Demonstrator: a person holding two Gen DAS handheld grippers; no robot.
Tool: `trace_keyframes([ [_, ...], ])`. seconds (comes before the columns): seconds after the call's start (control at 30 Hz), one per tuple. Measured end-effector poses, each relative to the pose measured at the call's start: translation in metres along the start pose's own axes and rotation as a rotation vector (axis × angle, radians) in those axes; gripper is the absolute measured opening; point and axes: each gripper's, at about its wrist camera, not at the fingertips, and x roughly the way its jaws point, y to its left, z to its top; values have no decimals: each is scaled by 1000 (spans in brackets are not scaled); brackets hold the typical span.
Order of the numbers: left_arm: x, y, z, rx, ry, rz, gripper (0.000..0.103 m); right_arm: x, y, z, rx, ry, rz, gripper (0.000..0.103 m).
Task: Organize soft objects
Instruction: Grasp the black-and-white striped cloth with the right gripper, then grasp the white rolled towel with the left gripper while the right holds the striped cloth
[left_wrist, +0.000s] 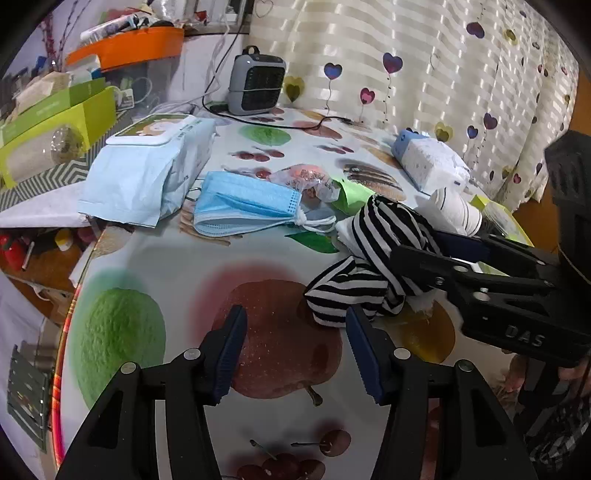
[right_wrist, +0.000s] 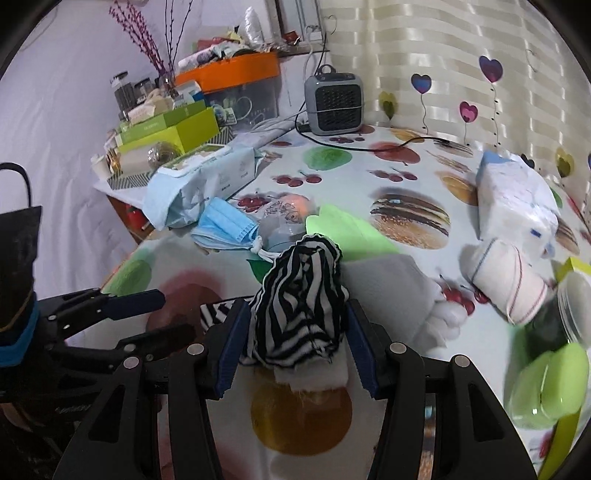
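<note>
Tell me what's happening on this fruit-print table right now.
A person is tidying soft things with two handheld grippers. The right gripper is closed on a bunched black-and-white striped cloth. The left gripper stands open beside it, over the fruit-print tablecloth, holding nothing. A blue pleated face mask and a rolled white sock wait nearby.

Bundled knit cloth (right_wrist: 299, 302): black-and-white stripes
Pleated paper face mask (left_wrist: 243, 203): light blue
Bench cover (left_wrist: 177, 266): white, printed fruit
Curtain (left_wrist: 424, 55): cream stripes, hearts
</note>
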Motion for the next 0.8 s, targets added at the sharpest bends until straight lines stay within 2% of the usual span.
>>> trace_keyframes([
  [0.27, 3, 0, 0, 6, 9, 3, 55, 7, -5, 1, 30, 4, -11, 53],
  [0.33, 3, -1, 0, 5, 13, -3, 55, 7, -6, 0, 31, 6, -14, 46],
  [0.37, 4, -1, 0, 7, 17, -3, 55, 7, -6, 0, 26, 7, -18, 35],
  [0.43, 4, -3, 0, 11, 21, 1, 55, 6, -7, -1, 31, -1, -20, 30],
  [0.5, 4, -4, 0, 14, 19, 2, 55, 4, -7, -1, 28, -6, -16, 19],
  [0.6, 2, -5, 1, 15, 17, 6, 55, -2, -6, -1, 24, -29, -20, 14],
  [0.8, 3, -4, 6, -27, 35, 16, 56, -20, -15, -3, 63, -73, -10, 13],
])
